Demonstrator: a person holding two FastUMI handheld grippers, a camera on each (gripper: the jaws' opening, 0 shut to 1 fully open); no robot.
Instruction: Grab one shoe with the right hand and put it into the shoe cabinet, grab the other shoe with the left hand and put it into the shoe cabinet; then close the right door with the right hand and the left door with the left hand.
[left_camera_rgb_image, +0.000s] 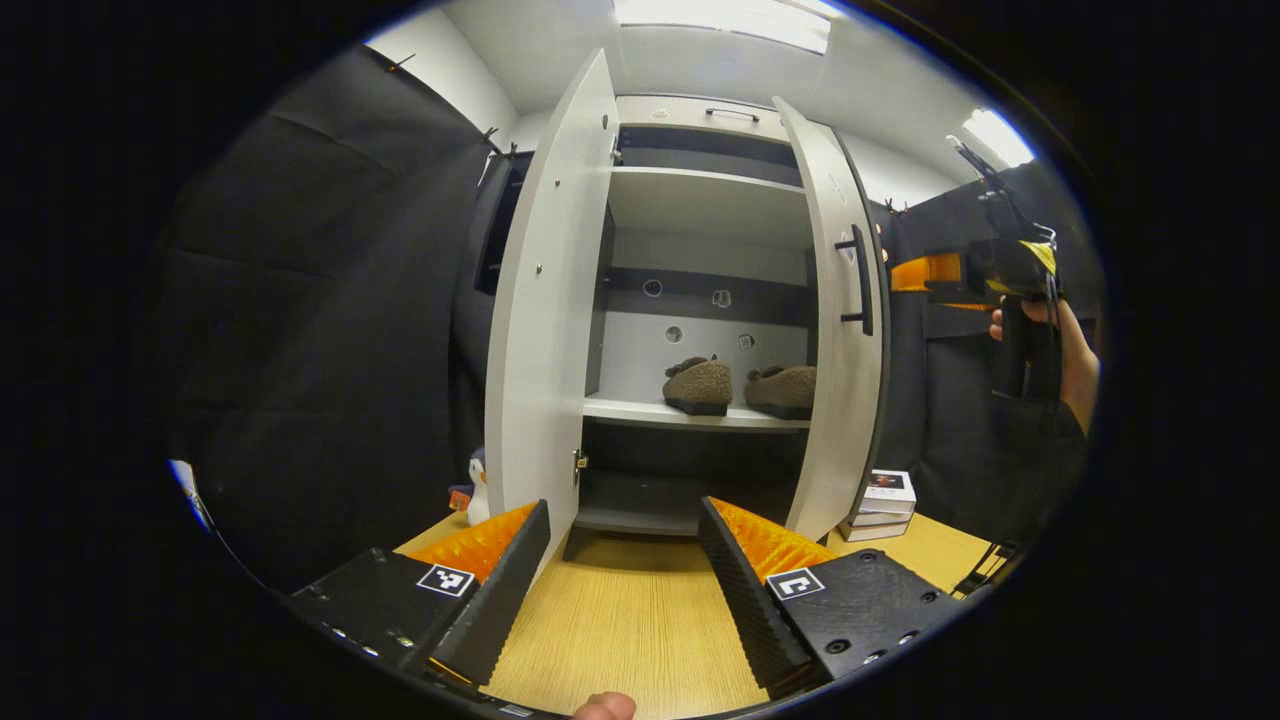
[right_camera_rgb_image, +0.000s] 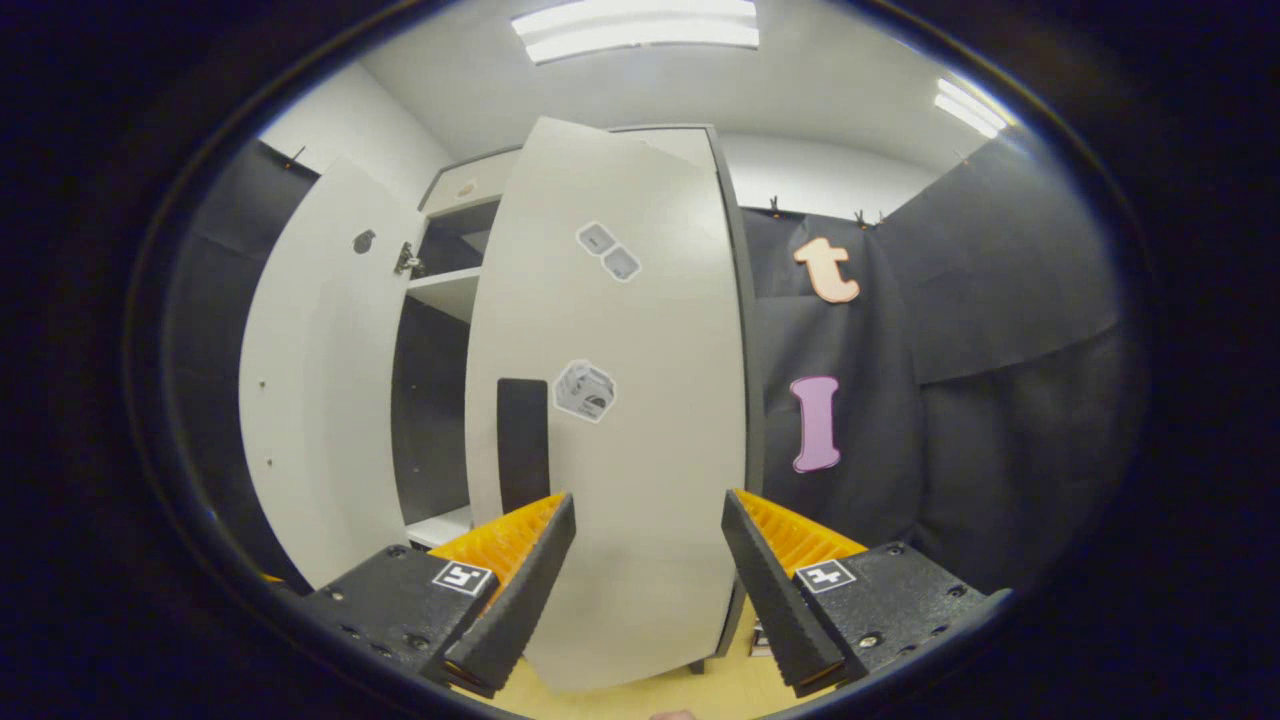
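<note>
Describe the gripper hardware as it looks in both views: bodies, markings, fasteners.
Left gripper: two wedge-shaped fingers with ribbed inner faces, on black textured blocks with visible screws; each block carries a small square black-and-white tag. Right gripper is built the same, tags included. From the left gripper view, the right gripper shows a black body with orange and yellow parts.

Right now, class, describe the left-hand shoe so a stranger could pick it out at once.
Find the tall white shoe cabinet with both doors open. On its middle shelf sit two fuzzy brown shoes; the left shoe shows whole, while the right shoe is partly hidden by the right door.
</note>
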